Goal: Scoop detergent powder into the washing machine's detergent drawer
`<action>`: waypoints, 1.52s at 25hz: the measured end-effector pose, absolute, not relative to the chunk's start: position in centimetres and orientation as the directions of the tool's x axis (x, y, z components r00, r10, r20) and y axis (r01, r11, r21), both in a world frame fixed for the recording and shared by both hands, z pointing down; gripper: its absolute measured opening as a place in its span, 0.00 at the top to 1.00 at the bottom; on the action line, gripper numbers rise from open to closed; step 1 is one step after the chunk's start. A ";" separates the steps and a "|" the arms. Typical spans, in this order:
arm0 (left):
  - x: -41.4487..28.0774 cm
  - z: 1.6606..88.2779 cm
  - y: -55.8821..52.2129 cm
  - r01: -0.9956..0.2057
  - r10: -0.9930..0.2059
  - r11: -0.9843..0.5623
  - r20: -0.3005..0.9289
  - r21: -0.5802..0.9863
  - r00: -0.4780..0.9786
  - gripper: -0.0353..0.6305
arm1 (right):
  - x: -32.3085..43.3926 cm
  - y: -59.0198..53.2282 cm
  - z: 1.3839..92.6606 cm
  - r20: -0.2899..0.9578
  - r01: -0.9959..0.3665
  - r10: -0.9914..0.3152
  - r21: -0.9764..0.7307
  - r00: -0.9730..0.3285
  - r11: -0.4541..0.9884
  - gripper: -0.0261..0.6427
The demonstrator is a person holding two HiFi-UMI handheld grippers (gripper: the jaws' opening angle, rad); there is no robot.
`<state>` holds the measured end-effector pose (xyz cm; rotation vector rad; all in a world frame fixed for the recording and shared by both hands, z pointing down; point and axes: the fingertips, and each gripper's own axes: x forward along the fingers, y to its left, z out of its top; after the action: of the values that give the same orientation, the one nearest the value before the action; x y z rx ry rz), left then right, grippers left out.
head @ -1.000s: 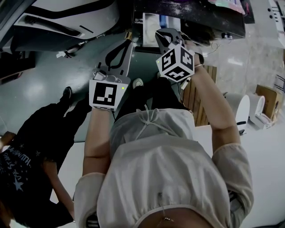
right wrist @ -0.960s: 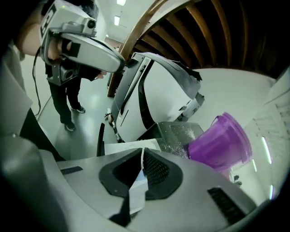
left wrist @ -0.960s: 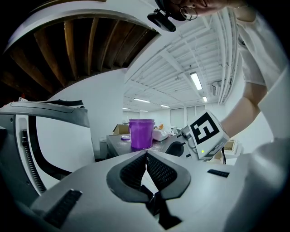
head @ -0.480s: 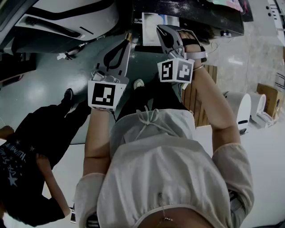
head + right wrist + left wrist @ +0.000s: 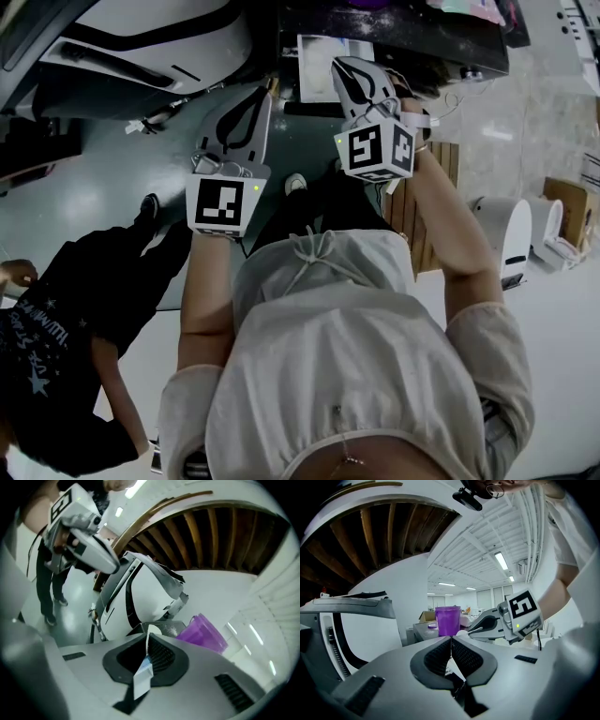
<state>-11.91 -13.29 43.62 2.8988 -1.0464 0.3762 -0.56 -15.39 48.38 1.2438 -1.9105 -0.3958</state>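
Note:
My left gripper (image 5: pixel 262 92) is held up in front of the chest, shut with nothing between its pads (image 5: pixel 451 640). The right gripper (image 5: pixel 339 64) is beside it, shut on a thin white strip with a blue patch (image 5: pixel 143 670) that hangs down from between the pads (image 5: pixel 147 637). A purple plastic container (image 5: pixel 448 619) (image 5: pixel 204 630) stands on a dark tabletop (image 5: pixel 412 33) dusted with white powder. Left of it is a white rounded machine body with black trim (image 5: pixel 141 37) (image 5: pixel 140 592). No detergent drawer shows plainly.
A person in black (image 5: pixel 75 309) stands at the left on the grey floor. A slatted wooden crate (image 5: pixel 412 202), white bins (image 5: pixel 511 225) and a cardboard box (image 5: pixel 562 202) are to the right. White packaging (image 5: pixel 314 56) lies at the table edge.
The right gripper has twisted, its marker cube showing other faces, and dipped slightly. The left gripper has barely moved. The person in black has shifted at the left.

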 end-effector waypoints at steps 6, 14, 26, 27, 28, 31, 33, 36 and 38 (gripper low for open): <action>-11.4 40.8 -13.9 -0.631 -0.632 -0.771 0.221 -0.085 0.743 0.91 | 1.0 -15.2 44.4 0.408 -0.849 -0.883 0.357 -0.233 0.389 0.94; -10.2 35.5 -14.2 -0.632 -0.645 -0.764 0.114 -0.133 0.756 0.91 | 4.1 -13.8 38.9 0.256 -0.958 -0.941 0.122 -0.223 0.260 0.94; -8.9 28.7 -13.7 -0.678 -0.689 -0.722 0.063 -0.140 0.722 0.91 | 7.0 -11.5 29.7 0.023 -0.963 -0.973 0.142 -0.229 0.230 0.94; -8.7 28.4 -13.6 -0.679 -0.692 -0.719 0.060 -0.145 0.720 0.91 | 7.2 -11.3 29.4 0.015 -0.962 -0.973 0.146 -0.230 0.230 0.94; -8.5 28.3 -13.5 -0.680 -0.693 -0.717 0.059 -0.150 0.718 0.91 | 7.4 -11.1 29.2 0.009 -0.961 -0.973 0.152 -0.231 0.230 0.95; -7.9 28.0 -13.5 -0.684 -0.698 -0.713 0.059 -0.154 0.714 0.91 | 7.7 -10.8 28.9 -0.001 -0.957 -0.972 0.173 -0.237 0.233 0.95; -7.6 27.9 -13.5 -0.686 -0.700 -0.711 0.062 -0.158 0.711 0.91 | 8.0 -10.7 28.7 -0.005 -0.956 -0.971 0.179 -0.238 0.233 0.95; -7.2 28.1 -13.3 -0.689 -0.705 -0.706 0.068 -0.163 0.706 0.91 | 8.6 -10.4 28.7 -0.006 -0.958 -0.972 0.175 -0.233 0.229 0.95; -7.1 28.1 -13.2 -0.692 -0.707 -0.704 0.068 -0.158 0.704 0.91 | 8.9 -10.4 28.6 -0.006 -0.958 -0.972 0.172 -0.234 0.229 0.95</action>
<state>-7.06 -13.19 28.14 3.0097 -1.2407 0.2019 8.87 -10.39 28.64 1.8774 -2.3810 -0.2127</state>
